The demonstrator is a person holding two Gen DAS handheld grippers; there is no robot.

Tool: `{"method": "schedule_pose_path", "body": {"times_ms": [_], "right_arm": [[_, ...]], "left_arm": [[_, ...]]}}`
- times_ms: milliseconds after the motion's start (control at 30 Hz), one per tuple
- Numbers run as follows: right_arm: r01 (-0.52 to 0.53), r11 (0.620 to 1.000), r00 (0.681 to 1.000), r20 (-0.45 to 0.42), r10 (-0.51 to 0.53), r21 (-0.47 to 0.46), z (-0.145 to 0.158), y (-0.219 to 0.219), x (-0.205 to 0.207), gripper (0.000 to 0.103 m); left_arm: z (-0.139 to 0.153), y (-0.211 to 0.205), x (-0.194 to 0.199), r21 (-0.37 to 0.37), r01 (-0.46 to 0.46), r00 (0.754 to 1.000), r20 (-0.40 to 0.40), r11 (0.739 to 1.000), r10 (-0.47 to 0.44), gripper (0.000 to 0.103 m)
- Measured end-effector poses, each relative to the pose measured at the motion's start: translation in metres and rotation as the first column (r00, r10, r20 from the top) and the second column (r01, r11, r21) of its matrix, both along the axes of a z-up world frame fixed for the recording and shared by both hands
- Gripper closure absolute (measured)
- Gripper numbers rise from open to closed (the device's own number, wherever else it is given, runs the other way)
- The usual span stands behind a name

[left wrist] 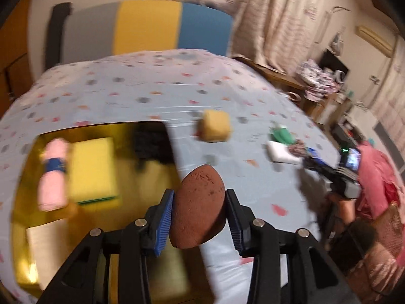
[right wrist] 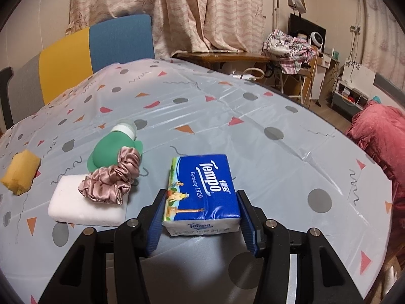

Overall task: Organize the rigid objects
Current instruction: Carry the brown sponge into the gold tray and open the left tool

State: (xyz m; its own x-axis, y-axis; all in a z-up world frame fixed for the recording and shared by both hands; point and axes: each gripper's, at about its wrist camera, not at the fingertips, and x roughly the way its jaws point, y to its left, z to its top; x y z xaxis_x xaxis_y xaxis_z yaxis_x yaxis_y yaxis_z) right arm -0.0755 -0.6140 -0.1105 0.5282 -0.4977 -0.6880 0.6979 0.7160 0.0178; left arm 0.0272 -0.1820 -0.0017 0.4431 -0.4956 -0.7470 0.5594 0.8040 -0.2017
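Brown and spongy, an egg-shaped sponge (left wrist: 198,207) sits between the two blue pads of our left gripper (left wrist: 200,217). Both pads press on its sides, so we are holding it. It is up in the air, over the edge of a gold box (left wrist: 27,177) and the table beside it. This view is blurry.

Inside the gold box we see a pink rolled towel (left wrist: 53,174) with a blue band, a yellow sponge (left wrist: 92,167) with a green bottom just beside it, and something dark at the back that we cannot make out.

Our right gripper (right wrist: 202,215) has its pads tight on a blue pack of tissues (right wrist: 202,190). The pack sits low over the table, and we cannot tell if it touches.

On the table, a spotty blue-grey tablecloth (right wrist: 253,152) covers everything. To the left of the tissues lies a white foam block (right wrist: 86,207). A shiny pink scrunchie (right wrist: 111,179) rests partly on the block and leans on a green bottle (right wrist: 108,149) with a white cap, which lies on its side. Farther left, well apart, is a yellow sponge cube (right wrist: 20,174).

Behind the table stands a chair (right wrist: 101,43) with grey, yellow and blue stripes. Curtains (right wrist: 202,10) hang behind it. A red blanket (right wrist: 379,131) is off to the right.
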Motion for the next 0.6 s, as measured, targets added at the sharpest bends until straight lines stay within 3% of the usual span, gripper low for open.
{"method": "schedule_pose_path", "body": {"times_ms": [233,333,400,500,600], "right_arm": [[-0.004,0.997,1.000,-0.011,0.003,-0.074,0.009,0.012,0.000,0.049],[-0.023,0.995,1.000,-0.021,0.021,-0.093,0.012,0.018,0.001,0.049],[-0.030,0.995,1.000,-0.006,0.030,-0.096,0.016,0.020,-0.004,0.050],[-0.019,0.996,1.000,0.023,0.021,-0.087,0.023,0.024,-0.019,0.050],[-0.008,0.998,0.999,0.041,0.011,-0.064,0.027,0.029,-0.031,0.050]], "left_arm": [[-0.051,0.049,0.022,0.121,-0.115,0.990,-0.070,0.986,0.124,0.059],[-0.064,0.065,0.027,0.127,-0.142,0.982,-0.110,0.982,0.156,0.056],[-0.059,0.072,0.025,0.118,-0.149,0.983,-0.093,0.982,0.161,0.051],[-0.046,0.083,0.022,0.148,-0.179,0.984,0.003,0.973,0.181,0.027],[-0.035,0.102,0.023,0.107,-0.213,0.977,0.020,0.971,0.212,0.027]]}}
